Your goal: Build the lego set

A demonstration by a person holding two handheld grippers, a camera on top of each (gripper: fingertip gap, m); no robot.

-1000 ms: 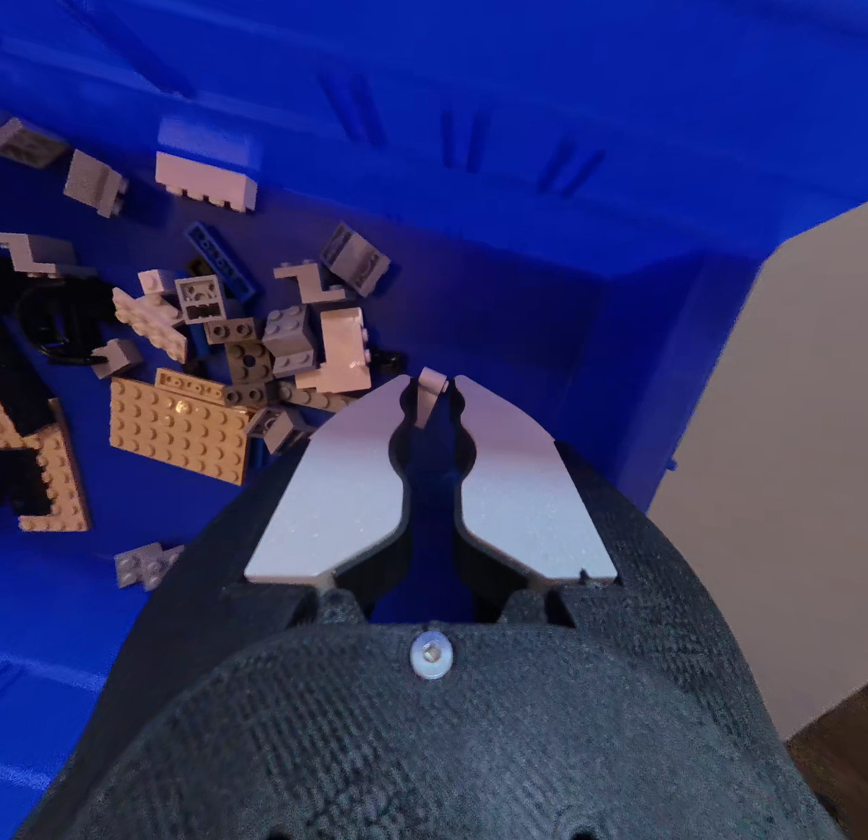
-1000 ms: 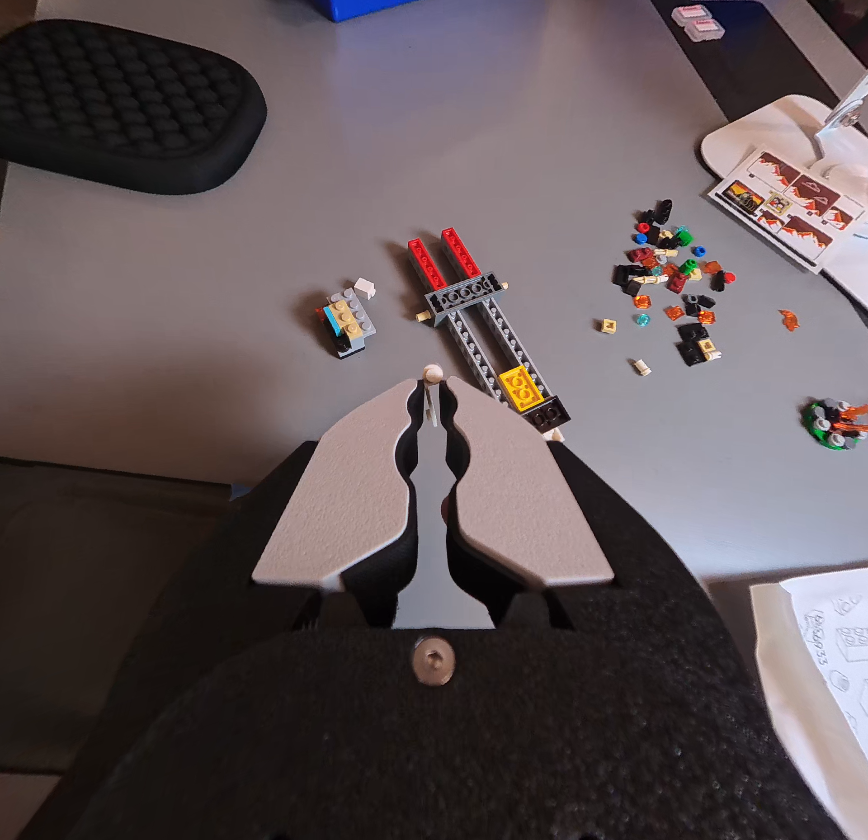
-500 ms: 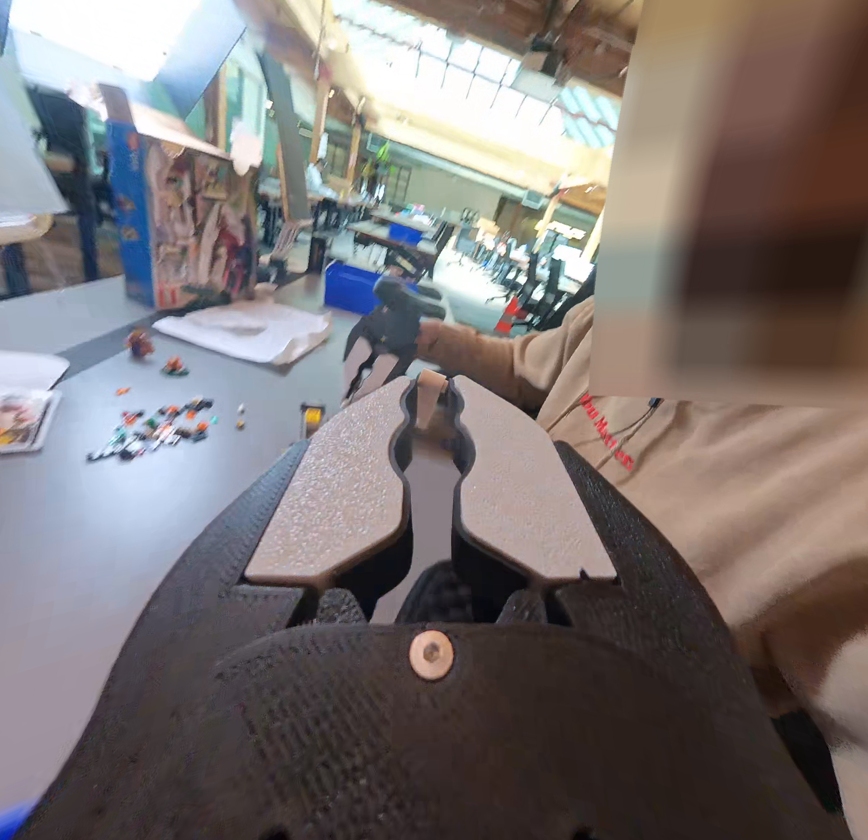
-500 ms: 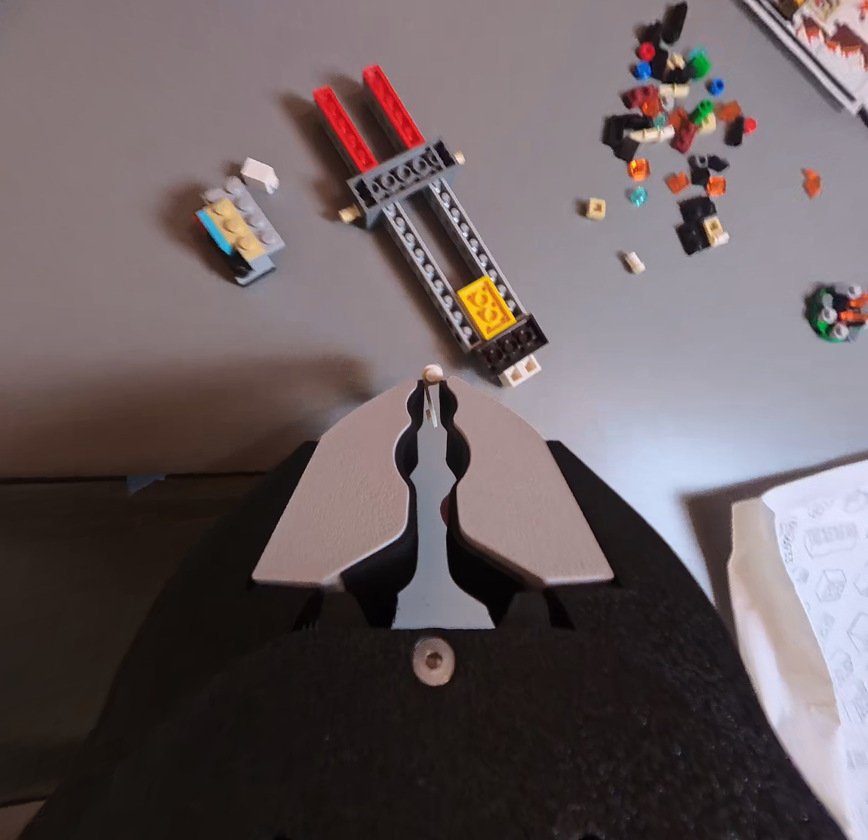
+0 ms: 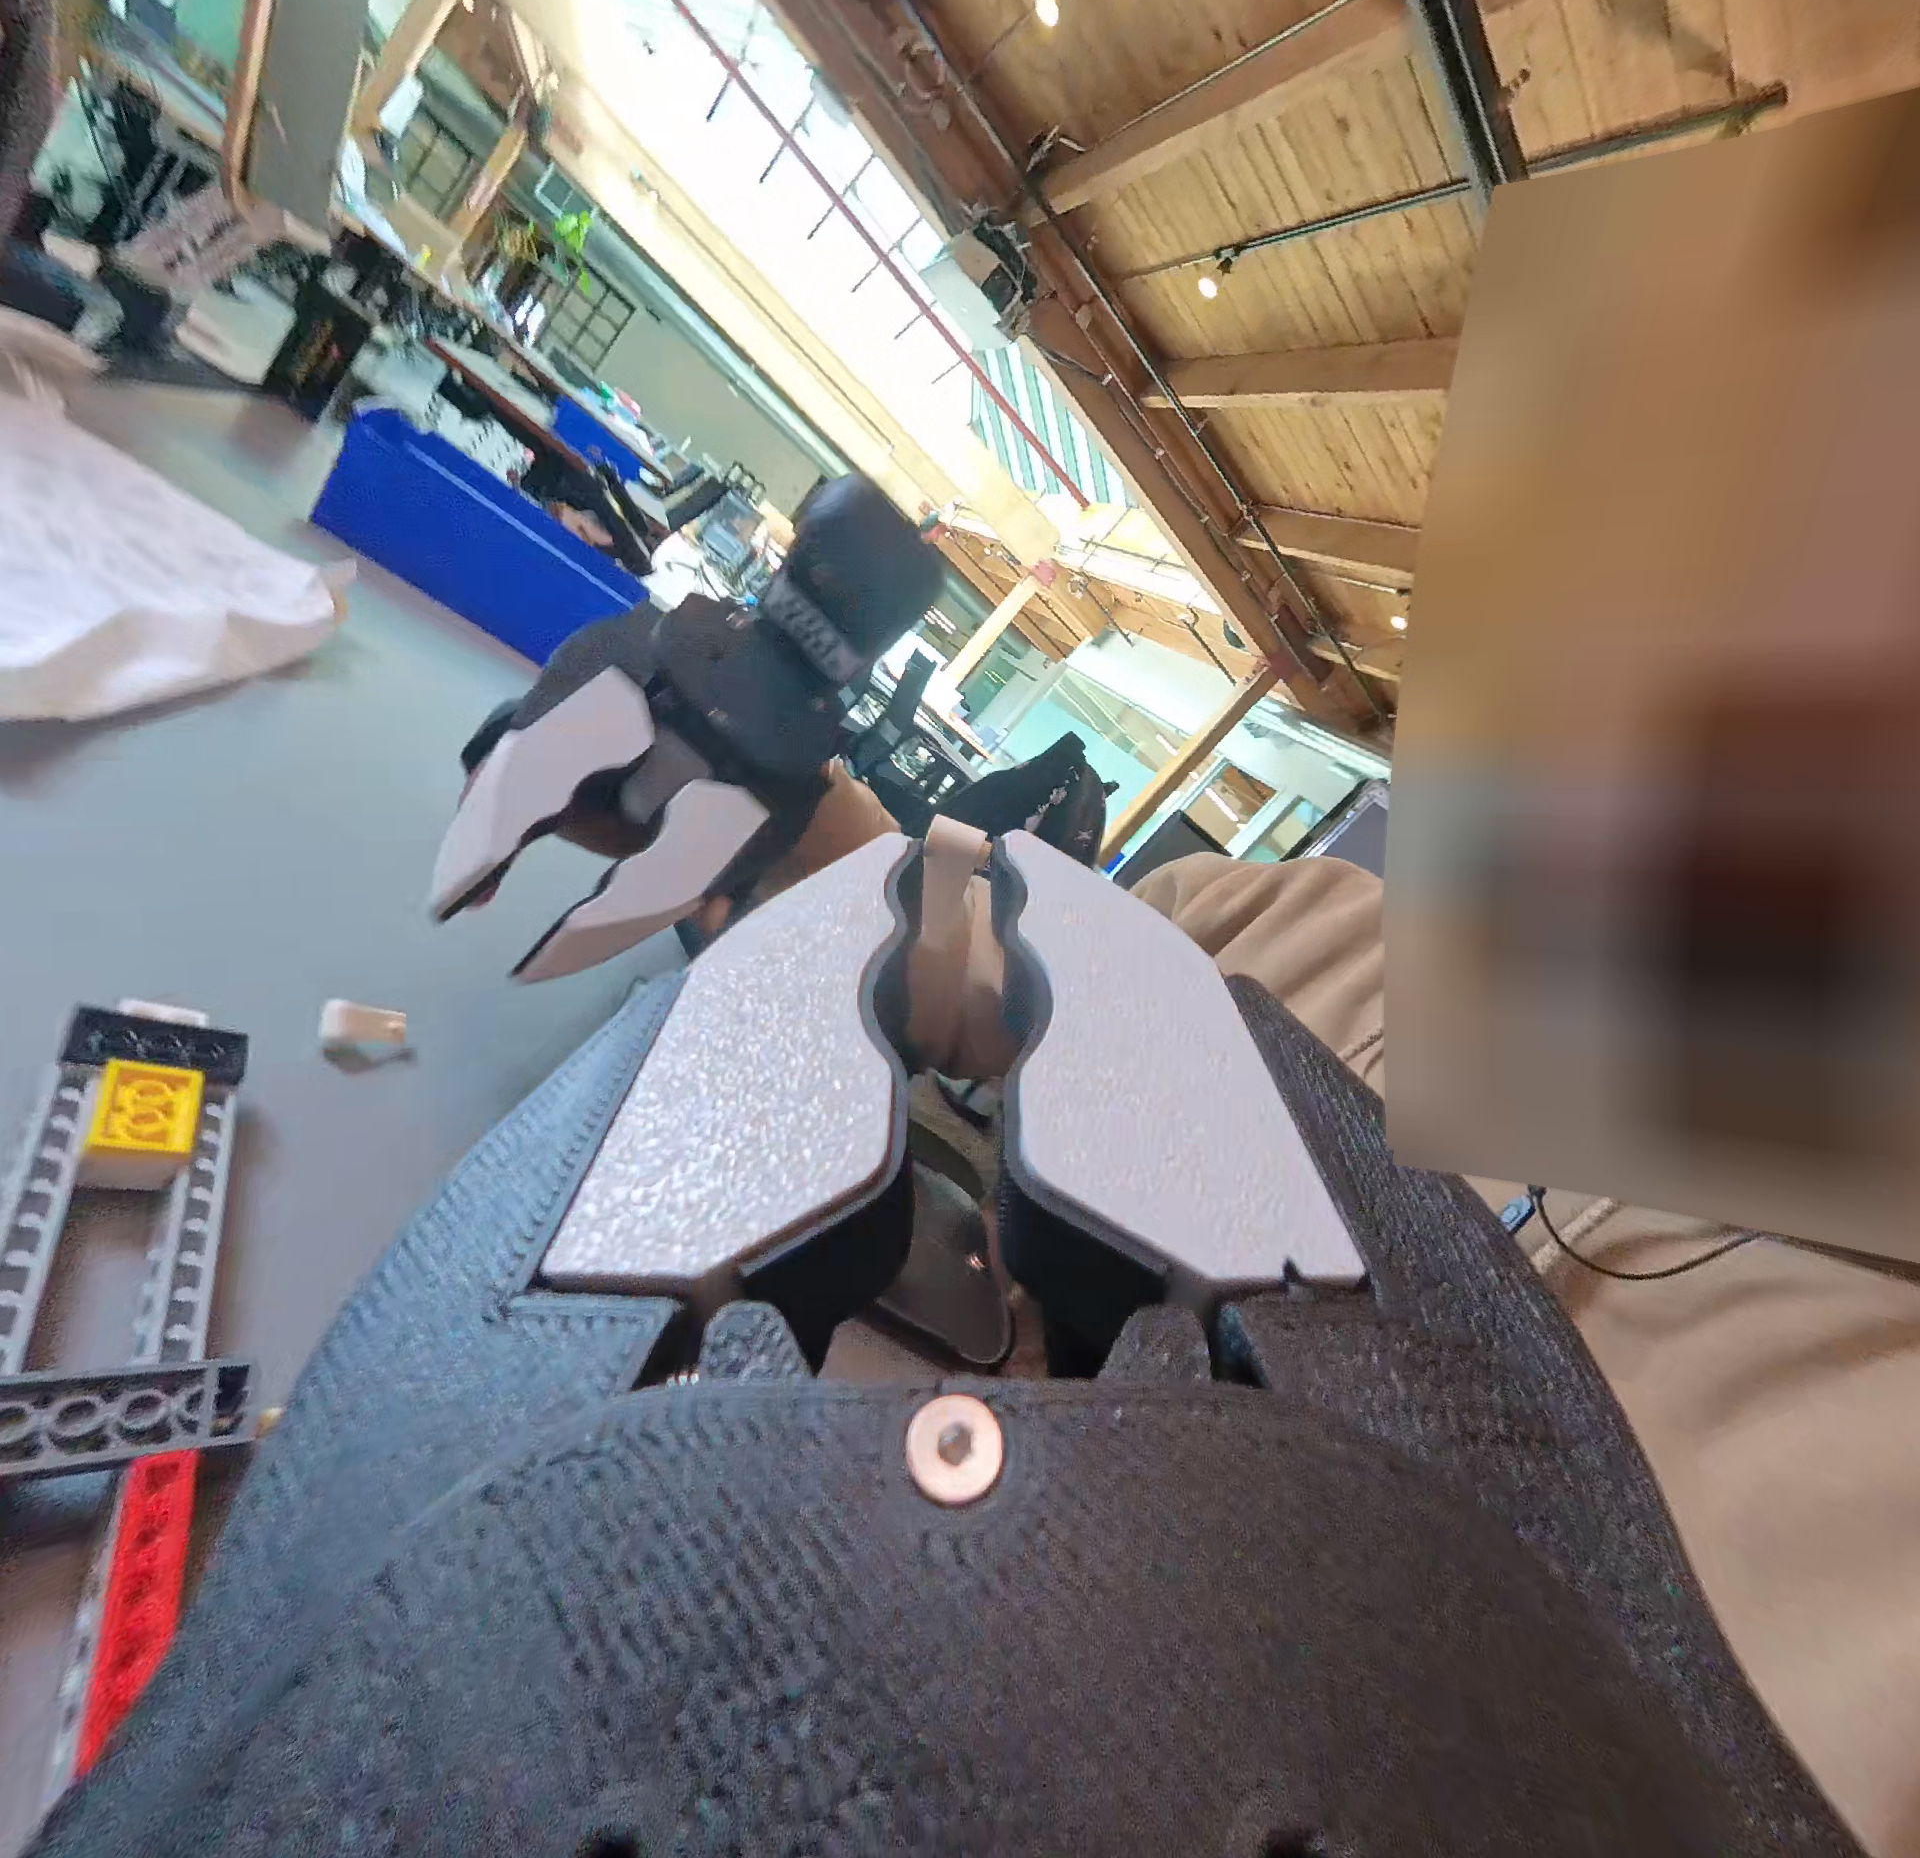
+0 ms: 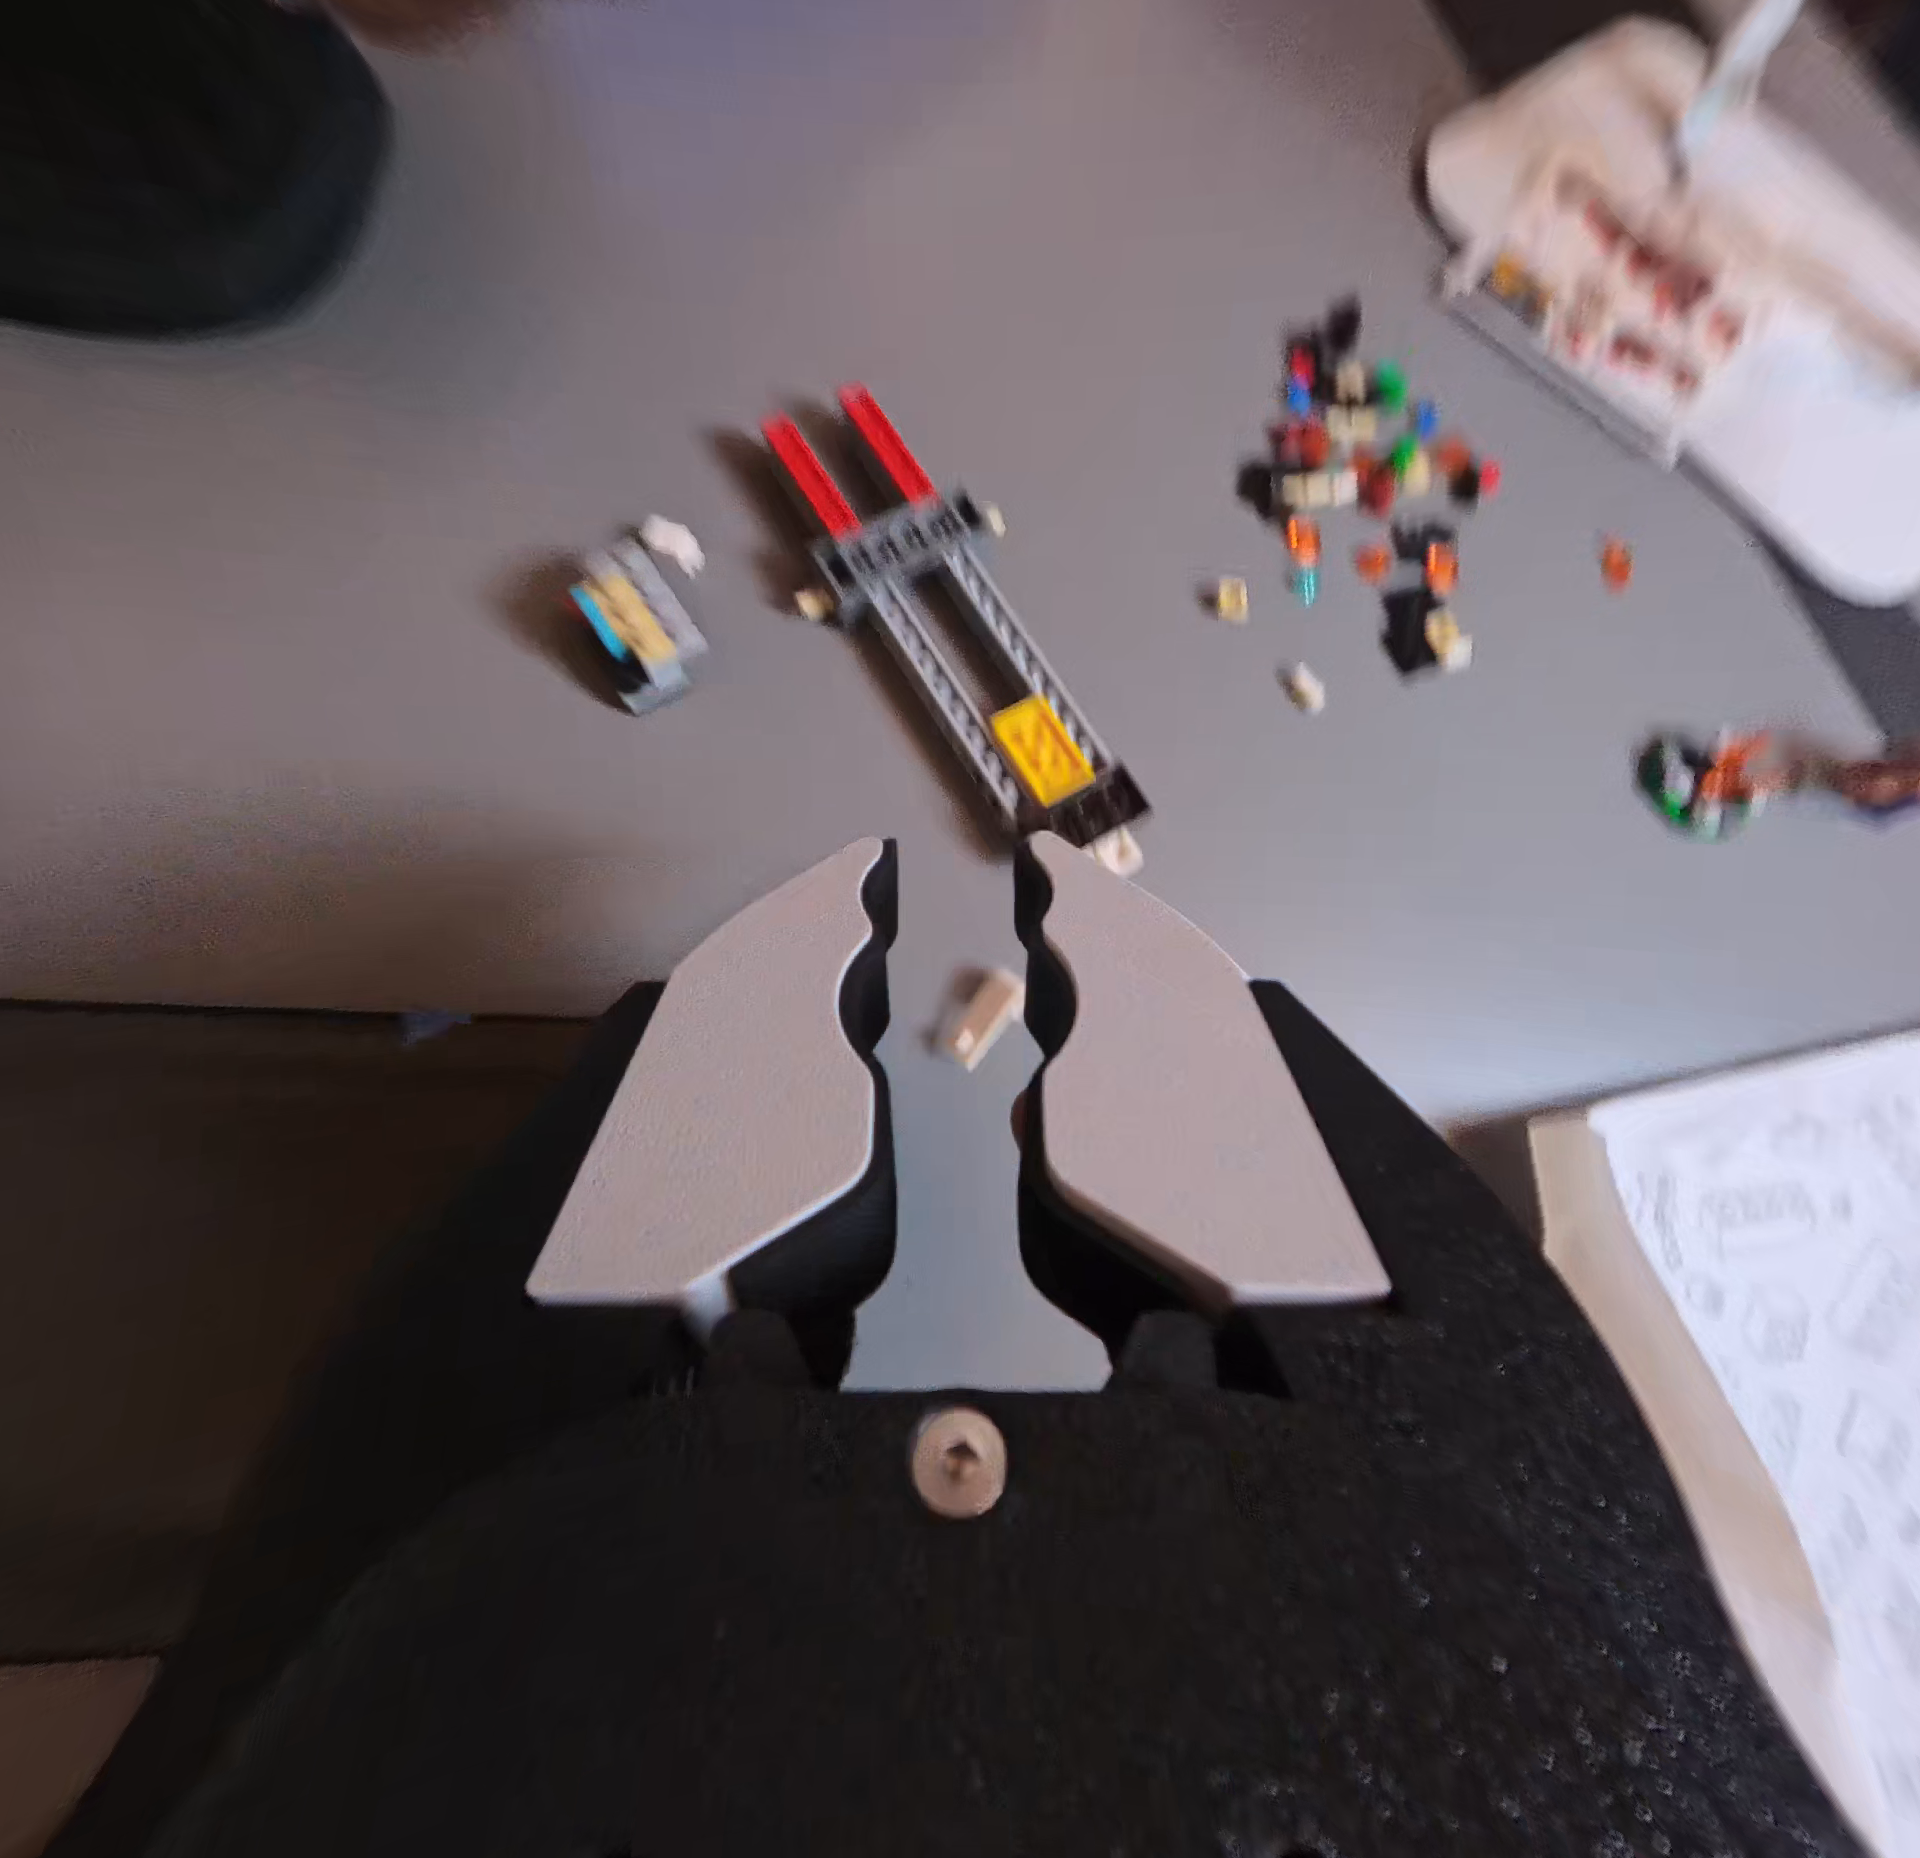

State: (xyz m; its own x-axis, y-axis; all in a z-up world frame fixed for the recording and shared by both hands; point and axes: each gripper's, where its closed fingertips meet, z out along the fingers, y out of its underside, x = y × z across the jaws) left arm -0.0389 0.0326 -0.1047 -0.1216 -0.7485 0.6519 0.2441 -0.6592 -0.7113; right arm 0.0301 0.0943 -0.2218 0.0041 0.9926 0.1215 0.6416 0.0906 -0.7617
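Observation:
My left gripper (image 5: 951, 852) is shut on a small light grey piece (image 5: 954, 873) and is held above the table, pointing toward the person. My right gripper (image 6: 956, 852) is open, and a small tan piece (image 6: 977, 1013) lies on the grey table between its fingers. The left wrist view shows that gripper (image 5: 480, 941) open above the same tan piece (image 5: 362, 1024). The build (image 6: 935, 613), two long grey beams with red ends, a grey crossbar and a yellow plate, lies just beyond the right gripper. It is also at the left edge of the left wrist view (image 5: 135, 1185).
A small grey, tan and blue sub-assembly (image 6: 634, 613) lies left of the build. A pile of small coloured pieces (image 6: 1361, 499) and a green round piece (image 6: 1704, 780) lie to the right. A sticker sheet (image 6: 1621, 302) is at far right, and an instruction booklet (image 6: 1766, 1289) at near right. Across from one pair of fingers to the other is roughly 15 centimetres.
My right gripper opened and the tan piece it held now lies on the table. My left gripper came out of the blue bin with its grey piece and swung over the table.

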